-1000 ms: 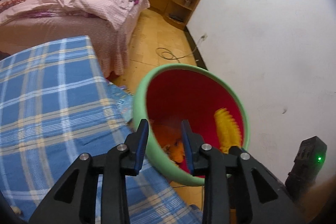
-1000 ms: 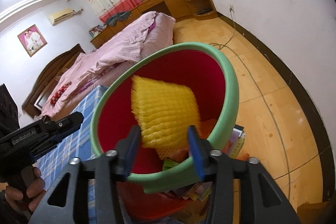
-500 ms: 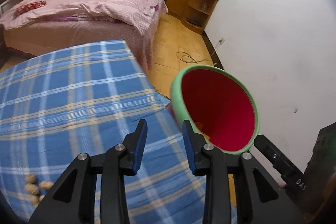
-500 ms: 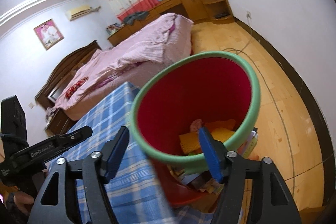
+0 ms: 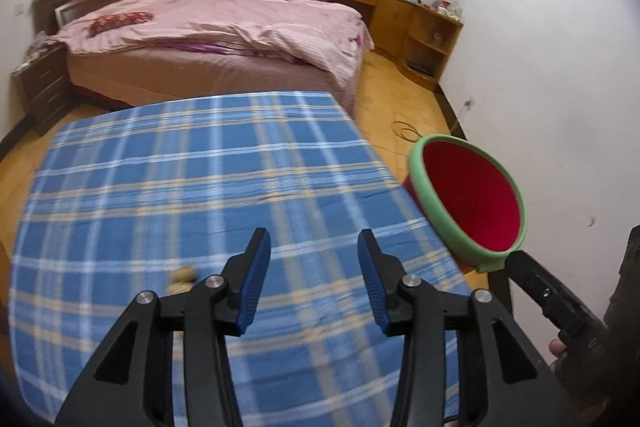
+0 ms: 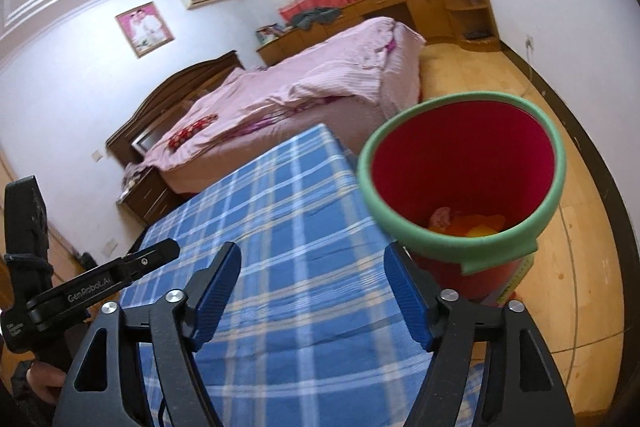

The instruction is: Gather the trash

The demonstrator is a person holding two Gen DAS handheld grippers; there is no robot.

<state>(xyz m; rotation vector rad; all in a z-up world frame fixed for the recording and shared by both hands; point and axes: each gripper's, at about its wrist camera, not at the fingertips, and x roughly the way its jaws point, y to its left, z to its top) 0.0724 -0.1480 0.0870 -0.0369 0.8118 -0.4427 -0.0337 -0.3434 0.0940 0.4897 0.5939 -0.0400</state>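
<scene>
"GenRobot.AI" on left gripper (image 6: 104, 281) (white lettering)

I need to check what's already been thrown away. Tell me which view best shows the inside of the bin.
The right wrist view: it looks down into the bin and shows orange, yellow and pink trash at the bottom. The left wrist view shows the bin side-on, with only its red inner wall and green rim.

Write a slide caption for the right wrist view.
Empty, opening right tool above blue checked cloth, beside red bin.
</scene>
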